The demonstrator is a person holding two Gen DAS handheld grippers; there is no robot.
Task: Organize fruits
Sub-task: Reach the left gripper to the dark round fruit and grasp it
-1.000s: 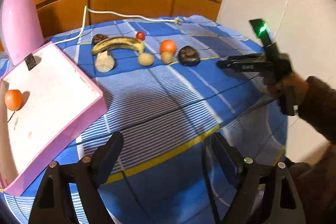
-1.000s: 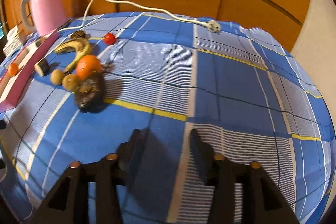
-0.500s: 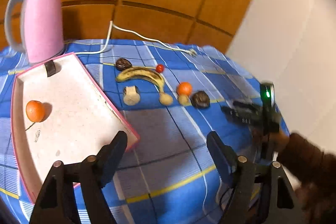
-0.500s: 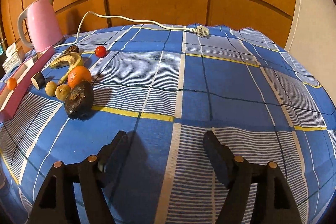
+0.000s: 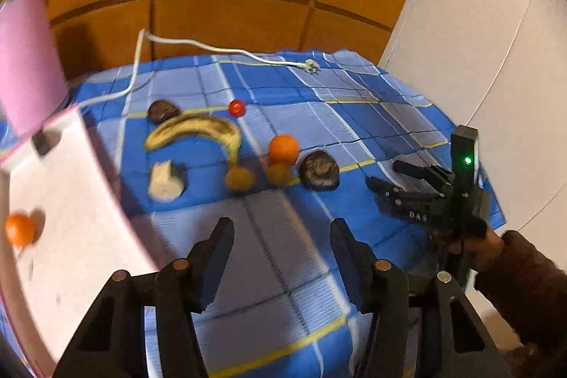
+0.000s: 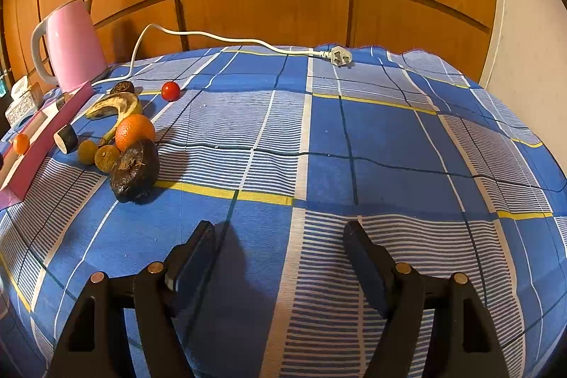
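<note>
On the blue checked cloth [image 6: 372,137] the fruits lie in a loose cluster: a spotted banana [image 5: 198,130], an orange [image 5: 282,148], two small brown fruits [image 5: 240,179], a dark wrinkled fruit [image 5: 319,169] and a red cherry tomato [image 5: 236,107]. Another small orange [image 5: 19,230] sits in the pink tray [image 5: 88,236]. Nearer, the left gripper [image 5: 281,257] is closing on nothing. The right gripper [image 6: 280,257] stands spread, empty, over bare cloth.

each camera sat on a gripper, looking down over the blue cloth [image 6: 372,137]. both saw the fruit row: near 12 o'clock for left, 10 o'clock for right.
</note>
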